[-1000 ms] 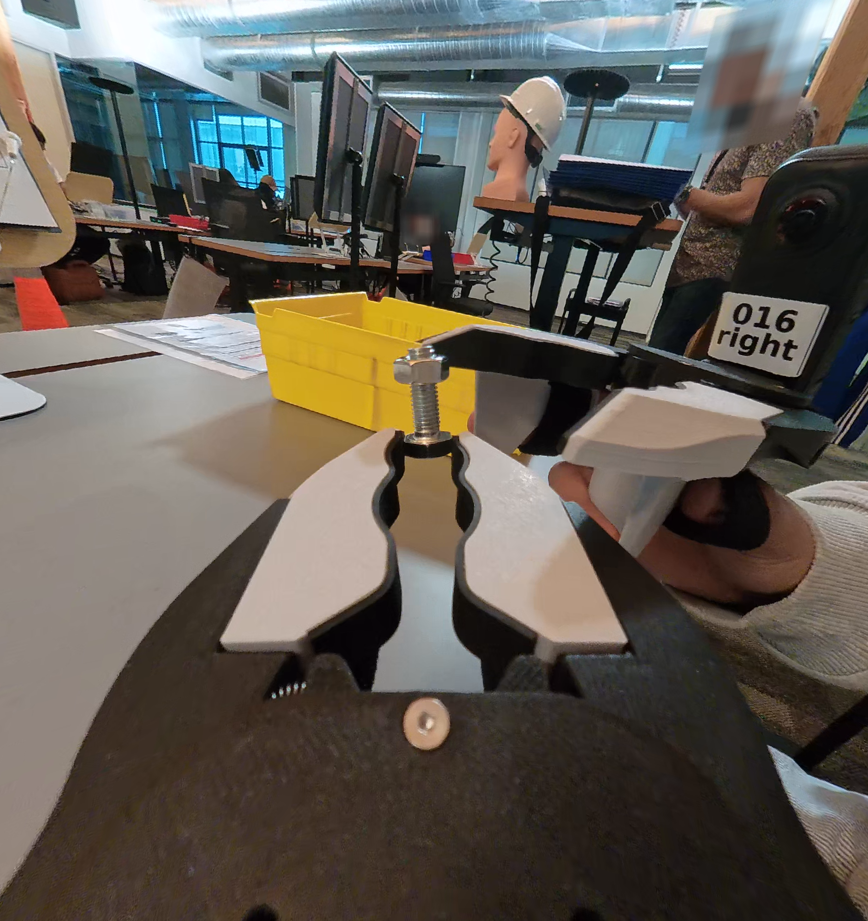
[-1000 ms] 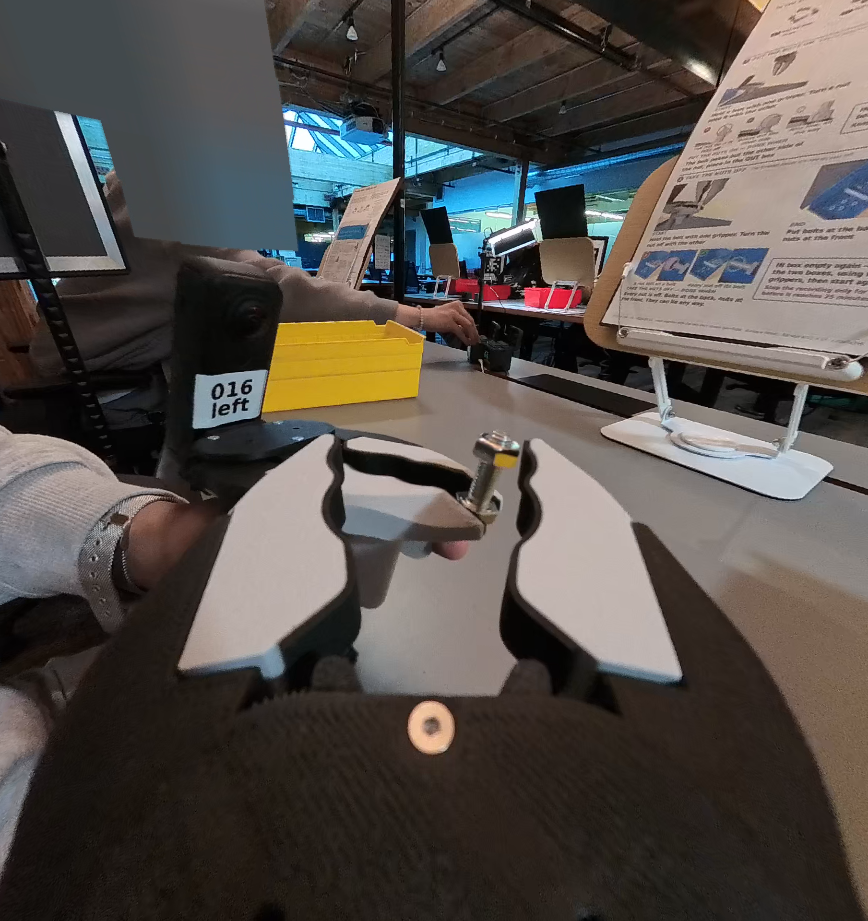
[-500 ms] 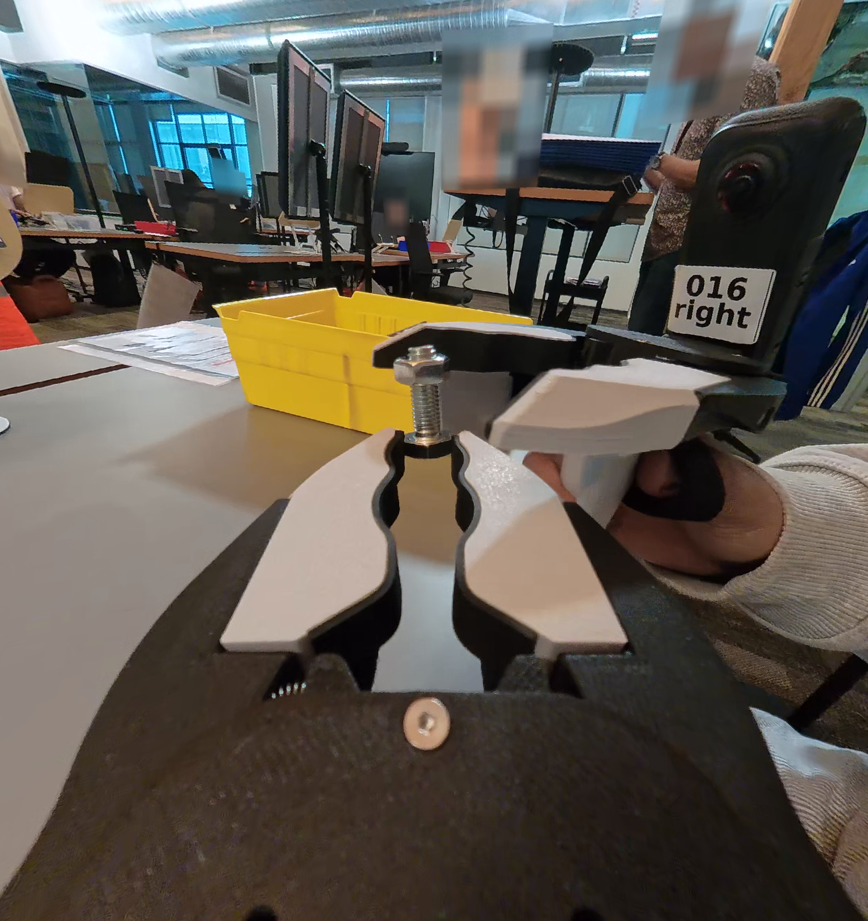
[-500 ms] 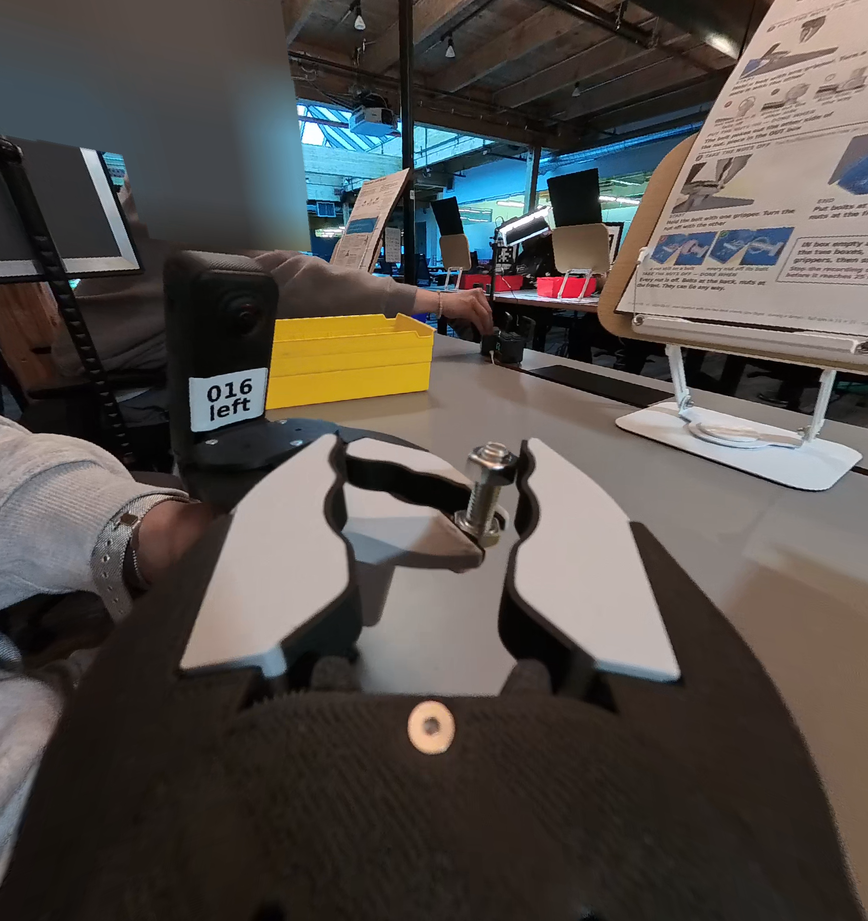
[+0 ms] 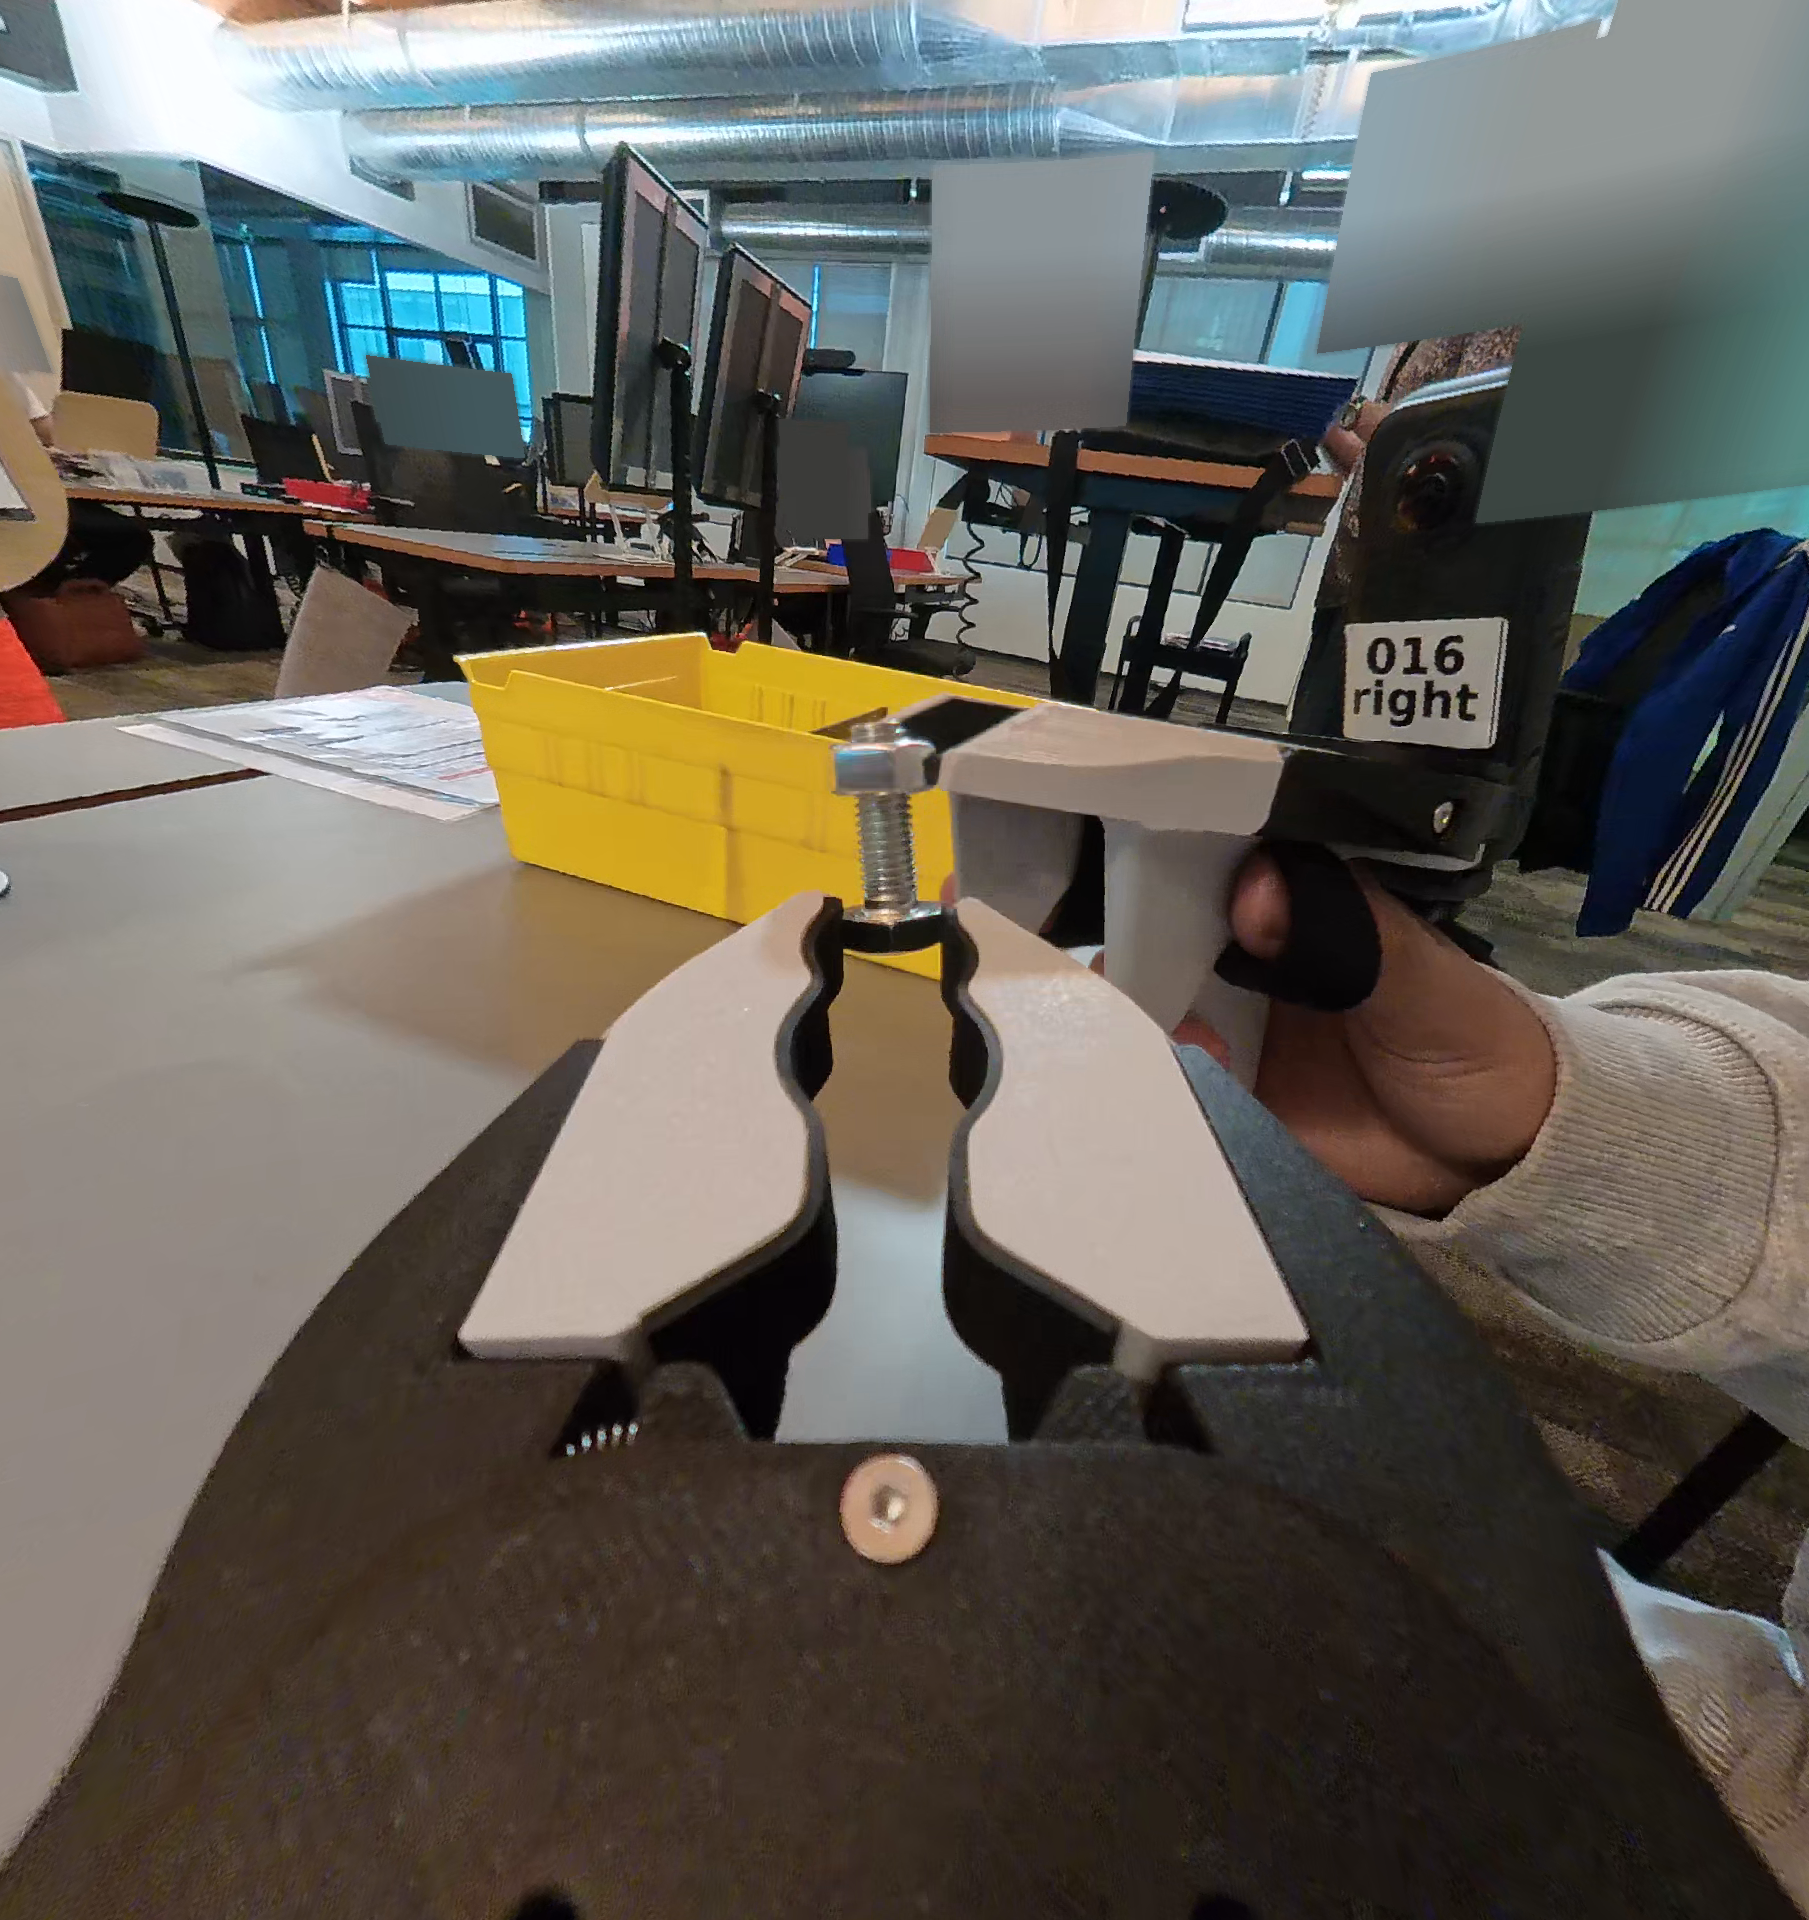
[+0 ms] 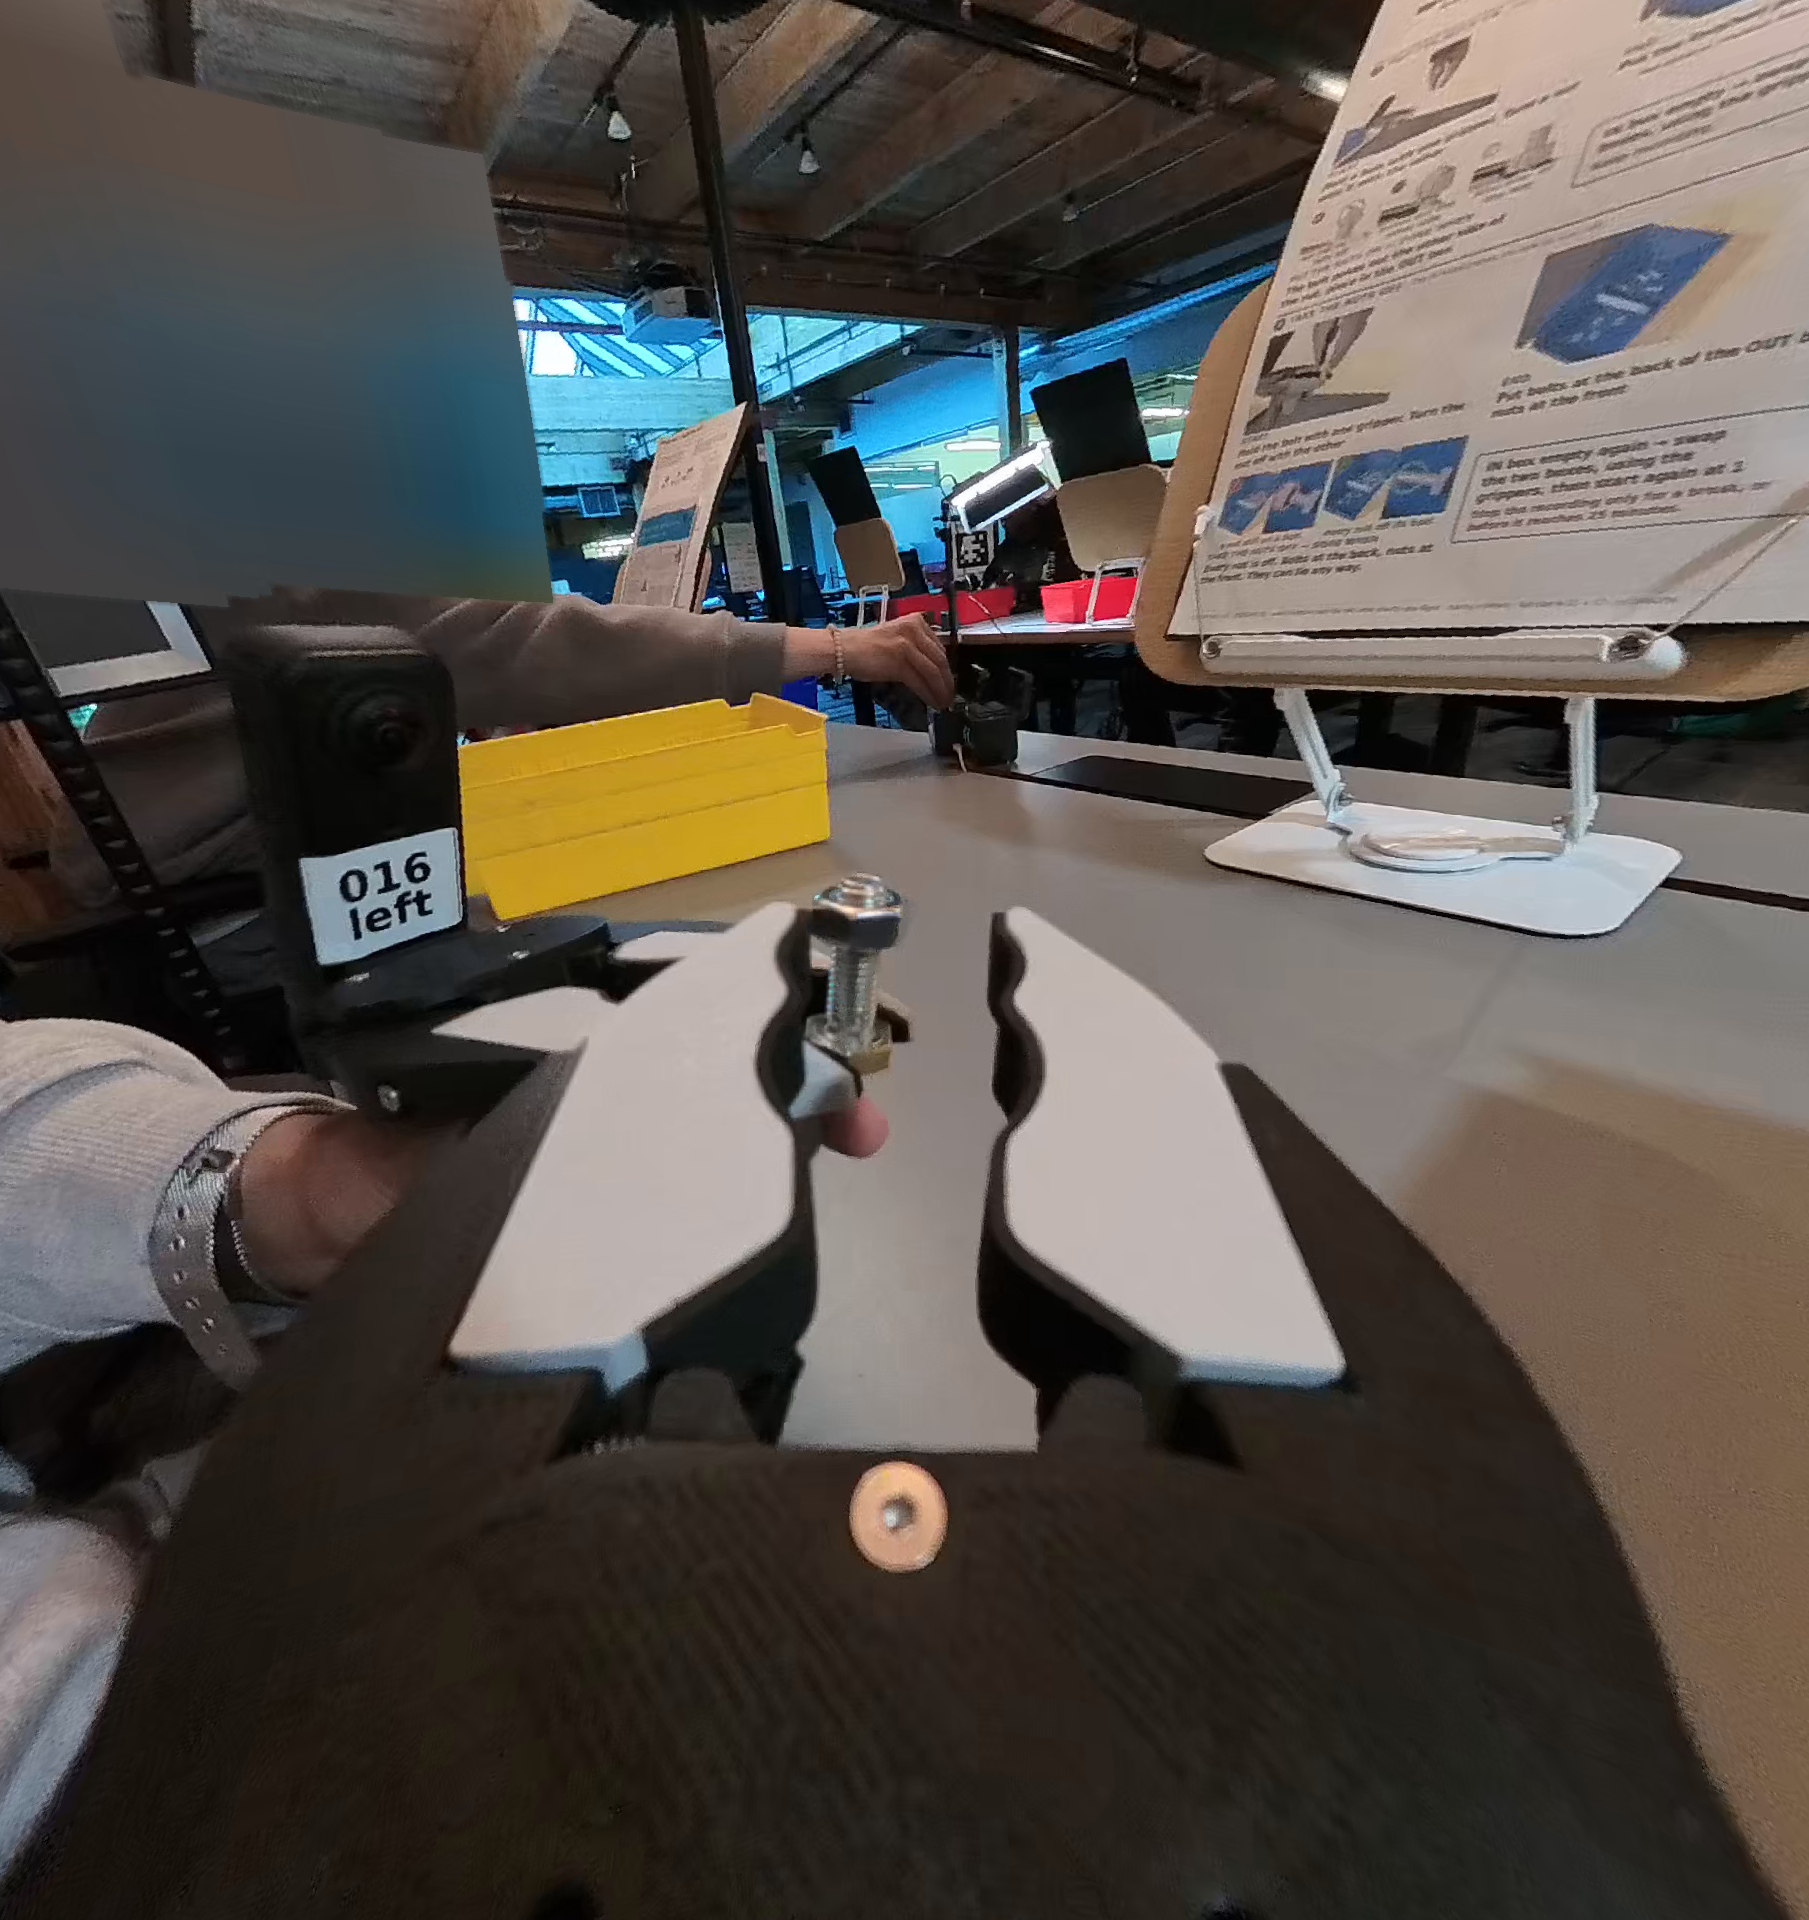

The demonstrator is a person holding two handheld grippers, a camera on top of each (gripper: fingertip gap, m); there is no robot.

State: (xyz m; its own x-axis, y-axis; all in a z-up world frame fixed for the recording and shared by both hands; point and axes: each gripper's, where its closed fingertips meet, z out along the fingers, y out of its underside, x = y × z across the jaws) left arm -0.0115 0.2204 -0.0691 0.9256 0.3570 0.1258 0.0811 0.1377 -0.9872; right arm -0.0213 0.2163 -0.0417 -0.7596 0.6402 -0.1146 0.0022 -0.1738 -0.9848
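We see the left tool (image 5: pixel 884 920) clamped on the hexagonal head of a silver threaded steel bolt (image 5: pixel 885 852), which stands upright at its tips. A silver hexagonal nut (image 5: pixel 879 764) sits at the bolt's top end. The right tool (image 6: pixel 895 961) has its white fingers (image 6: pixel 1087 1060) apart, the left one just beside the nut. Beyond both tools, a yellow plastic bin (image 5: pixel 661 790) rests on the grey desk (image 5: pixel 235 1029).

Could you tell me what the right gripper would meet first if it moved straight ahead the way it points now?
Probably the nut atop the bolt held by the left gripper; it stands beside the right gripper's left fingertip.
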